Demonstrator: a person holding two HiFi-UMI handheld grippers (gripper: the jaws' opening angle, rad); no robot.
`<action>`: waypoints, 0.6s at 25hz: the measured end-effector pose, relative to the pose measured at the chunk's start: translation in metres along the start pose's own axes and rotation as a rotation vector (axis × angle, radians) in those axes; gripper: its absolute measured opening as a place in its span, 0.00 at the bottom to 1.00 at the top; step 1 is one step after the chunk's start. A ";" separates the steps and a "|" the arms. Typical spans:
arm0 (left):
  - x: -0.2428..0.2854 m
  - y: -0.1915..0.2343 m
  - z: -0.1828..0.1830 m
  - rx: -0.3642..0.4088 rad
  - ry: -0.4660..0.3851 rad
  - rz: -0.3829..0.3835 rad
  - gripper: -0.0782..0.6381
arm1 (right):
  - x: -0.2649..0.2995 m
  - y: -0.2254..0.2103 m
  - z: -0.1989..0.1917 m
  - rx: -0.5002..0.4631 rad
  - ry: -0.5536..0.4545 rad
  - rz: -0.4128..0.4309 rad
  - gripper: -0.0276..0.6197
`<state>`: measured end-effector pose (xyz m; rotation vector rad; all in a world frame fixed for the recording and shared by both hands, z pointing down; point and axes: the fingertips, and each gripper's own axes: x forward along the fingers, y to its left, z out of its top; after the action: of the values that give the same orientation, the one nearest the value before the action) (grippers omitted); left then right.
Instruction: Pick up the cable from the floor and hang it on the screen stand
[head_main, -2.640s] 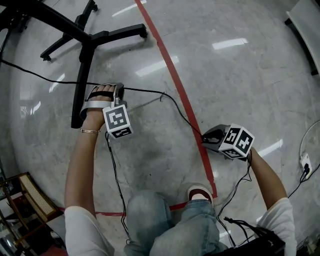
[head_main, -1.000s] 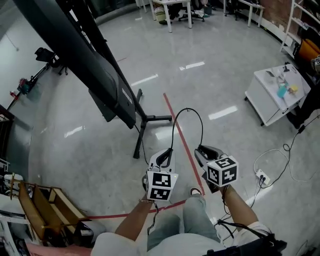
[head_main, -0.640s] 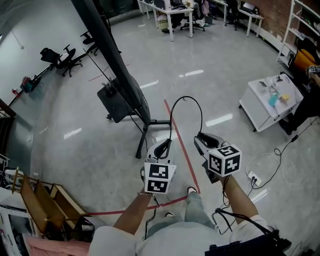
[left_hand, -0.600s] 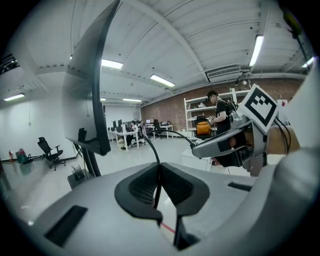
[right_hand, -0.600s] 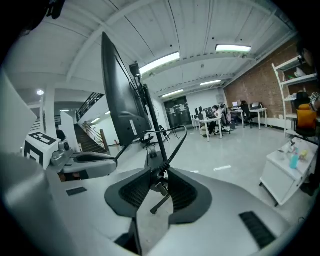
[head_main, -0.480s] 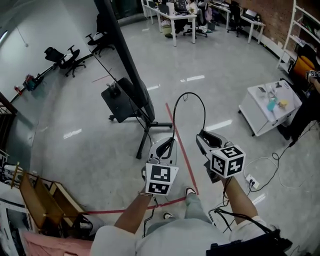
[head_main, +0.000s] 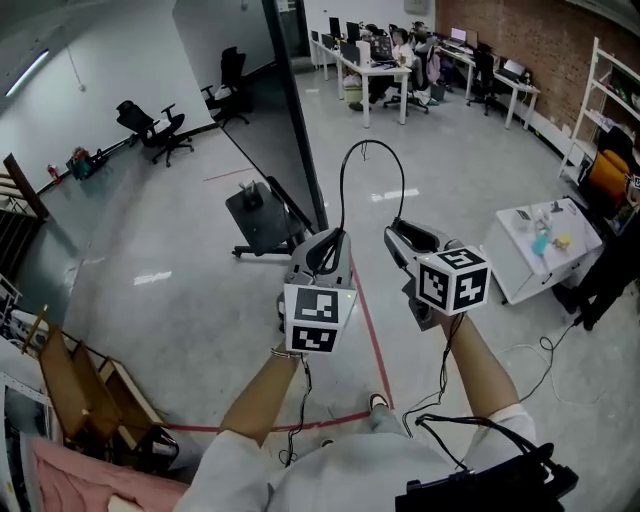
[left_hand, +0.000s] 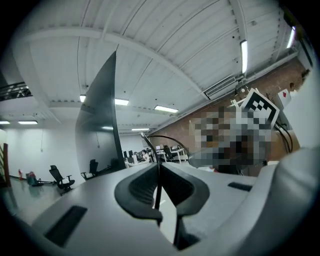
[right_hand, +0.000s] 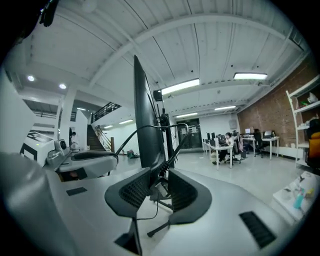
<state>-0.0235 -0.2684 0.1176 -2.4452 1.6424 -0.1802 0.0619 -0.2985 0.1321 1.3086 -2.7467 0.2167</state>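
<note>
The left gripper (head_main: 326, 250) is just beside the right gripper (head_main: 405, 238), on its left. The cable (head_main: 368, 143) goes up in a loop from one to the other. The screen stand (head_main: 299, 130) stands behind the left gripper. Office chairs (head_main: 160, 125) are far back on the left. A white table (head_main: 525, 268) is on the right. A red line (head_main: 368, 325) runs on the floor below the grippers.

Bright, even light from ceiling tubes (right_hand: 250, 76) fills the room, leaving pale glare streaks on the glossy floor (head_main: 180, 330) and only faint shadows, while all views bow strongly toward their edges and the left hand-held gripper (left_hand: 159, 172) blurs near its lens.
</note>
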 end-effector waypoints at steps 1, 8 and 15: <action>-0.001 0.006 0.015 0.012 -0.022 0.015 0.14 | 0.002 0.004 0.017 -0.018 -0.020 0.009 0.23; -0.023 0.056 0.121 0.067 -0.182 0.139 0.14 | 0.009 0.046 0.143 -0.132 -0.216 0.097 0.23; -0.036 0.082 0.213 0.155 -0.310 0.229 0.14 | 0.004 0.076 0.246 -0.203 -0.395 0.207 0.23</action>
<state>-0.0673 -0.2466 -0.1078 -2.0323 1.6801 0.0972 -0.0055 -0.2953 -0.1162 1.1155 -3.1235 -0.3365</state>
